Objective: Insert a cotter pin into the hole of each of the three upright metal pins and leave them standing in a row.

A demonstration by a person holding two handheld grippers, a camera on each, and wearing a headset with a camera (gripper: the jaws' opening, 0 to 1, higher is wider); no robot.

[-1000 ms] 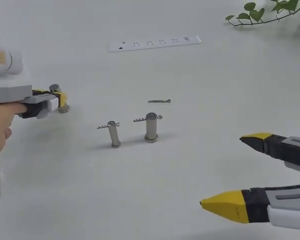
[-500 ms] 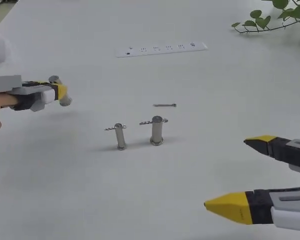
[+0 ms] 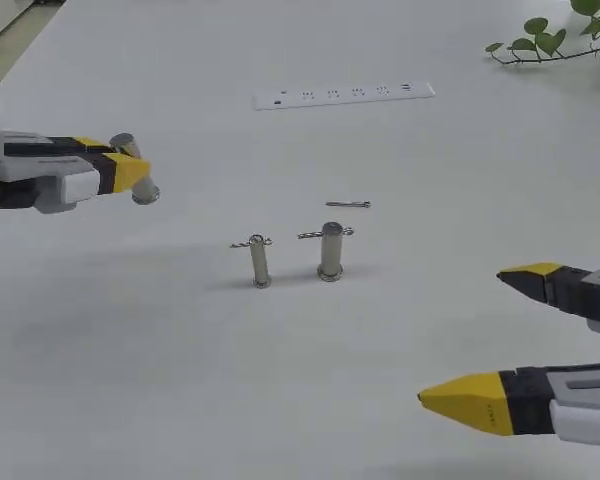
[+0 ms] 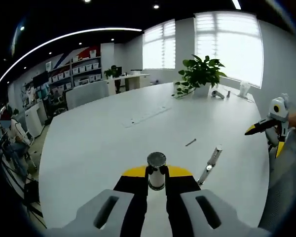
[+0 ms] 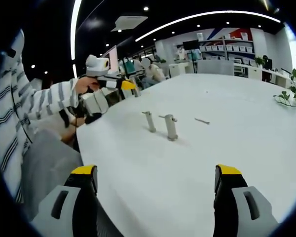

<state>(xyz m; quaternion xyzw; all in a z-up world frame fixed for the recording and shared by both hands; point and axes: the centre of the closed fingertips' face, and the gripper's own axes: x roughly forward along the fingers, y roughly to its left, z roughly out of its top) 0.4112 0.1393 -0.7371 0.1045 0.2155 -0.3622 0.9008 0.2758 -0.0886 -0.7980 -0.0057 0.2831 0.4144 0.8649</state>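
Two of the three assemblies appear complete. The thinner metal pin (image 3: 259, 262) and the thicker metal pin (image 3: 330, 252) stand upright side by side near the middle of the desk (image 3: 180, 400). Each carries a cotter pin crosswise through its head, the first cotter pin (image 3: 250, 243) on the thinner and the second cotter pin (image 3: 325, 234) on the thicker. The loose cotter pin (image 3: 348, 204) lies flat just behind the thicker pin, apart from it and not yet fitted. The third metal pin (image 4: 156, 170) is away from the row, off to the left, clenched upright between the jaw tips of the left gripper (image 3: 125, 172) with its round head above them. Whether its base touches the desk cannot be told. The right gripper (image 3: 460, 337) is released and holds nothing. Its jaws are spread wide, low at the near right and well apart from the pins. By this reading, what is left is to bring the third pin beside the other two, thread the loose cotter pin through its hole, and set it standing in line. The desk around the row is bare, so nothing blocks either gripper's approach. The likeliest hazard is that a gripper reaching for the loose cotter pin knocks over the thicker pin just in front of it. At the far edge lie a white power strip (image 3: 343, 94) and a plant sprig (image 3: 555, 35), both well clear of the work.
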